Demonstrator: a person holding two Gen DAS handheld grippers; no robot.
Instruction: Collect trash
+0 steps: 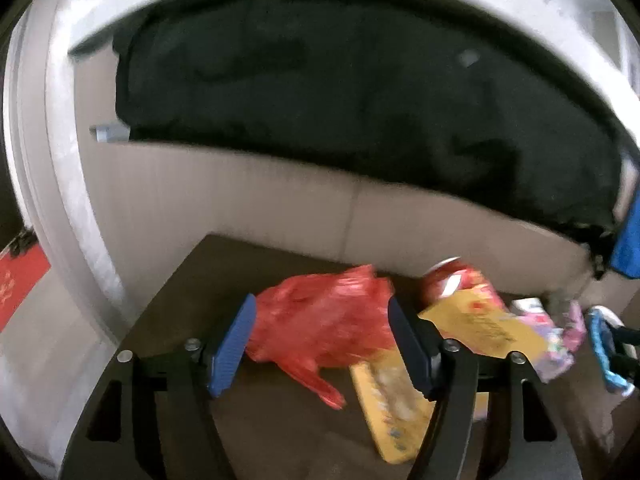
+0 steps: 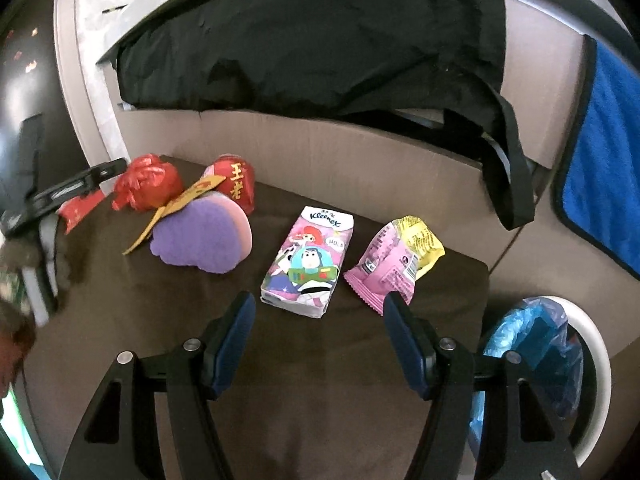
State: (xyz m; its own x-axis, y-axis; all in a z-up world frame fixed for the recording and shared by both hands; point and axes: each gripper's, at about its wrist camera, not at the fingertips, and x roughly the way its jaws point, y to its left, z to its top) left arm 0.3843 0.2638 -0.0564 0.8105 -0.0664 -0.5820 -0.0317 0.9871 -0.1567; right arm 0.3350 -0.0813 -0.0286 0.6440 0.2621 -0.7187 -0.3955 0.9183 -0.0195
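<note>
A crumpled red plastic bag point(image 1: 320, 316) lies on the dark brown table point(image 1: 208, 280), right between the open fingers of my left gripper point(image 1: 322, 342). The bag also shows in the right wrist view point(image 2: 148, 186), with the left gripper point(image 2: 76, 192) beside it. A red can point(image 2: 236, 180), a yellow wrapper point(image 2: 180, 204) and a purple sponge point(image 2: 204, 240) lie close by. A Kleenex pack point(image 2: 310, 258) and a pink-yellow snack packet point(image 2: 394, 260) lie ahead of my open, empty right gripper point(image 2: 318, 338).
A white bin with a blue liner point(image 2: 540, 356) stands off the table's right edge. A cardboard wall point(image 2: 320, 148) backs the table, with a black cloth point(image 2: 320, 40) draped over it and a blue towel point(image 2: 604, 160) hanging at the right.
</note>
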